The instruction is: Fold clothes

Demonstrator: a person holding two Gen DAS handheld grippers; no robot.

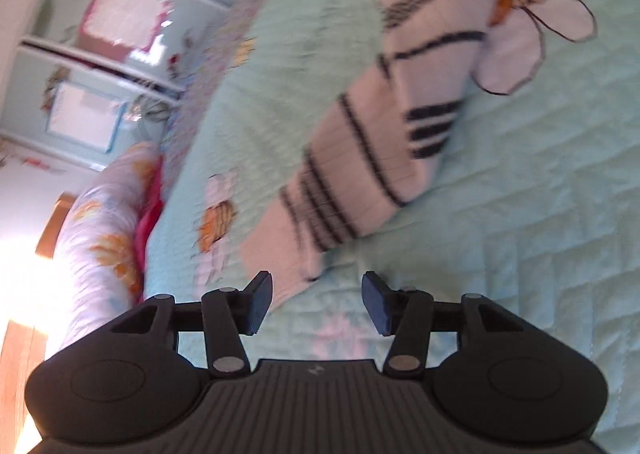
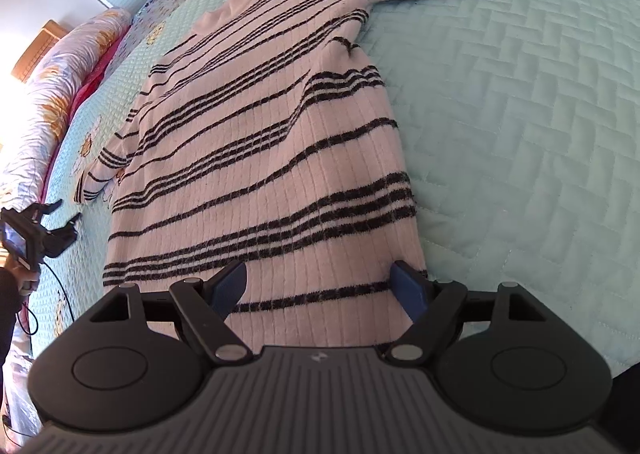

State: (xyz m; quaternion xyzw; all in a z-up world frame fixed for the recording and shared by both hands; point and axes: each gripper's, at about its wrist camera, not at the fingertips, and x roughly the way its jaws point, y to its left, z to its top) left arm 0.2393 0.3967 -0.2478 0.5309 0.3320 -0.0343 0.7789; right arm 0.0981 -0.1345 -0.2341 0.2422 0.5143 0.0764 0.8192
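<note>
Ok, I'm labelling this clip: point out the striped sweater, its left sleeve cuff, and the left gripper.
striped sweater [image 2: 260, 158]: right wrist view, middle of the body.
left sleeve cuff [image 1: 280, 254]: left wrist view, sleeve end.
left gripper [image 1: 318, 304]: left wrist view, between the open jaws.

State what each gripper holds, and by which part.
Nothing: left gripper open beside the sleeve; right gripper open over the sweater hem.

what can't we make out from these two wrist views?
- Left wrist view: motion blur smears the sweater sleeve; the cuff edge near the left gripper is unclear.
- Right wrist view: the sweater hem is hidden behind the right gripper body; the far sleeve is cut off by the top edge.
- Shelf contents: blurred, unreadable.
</note>
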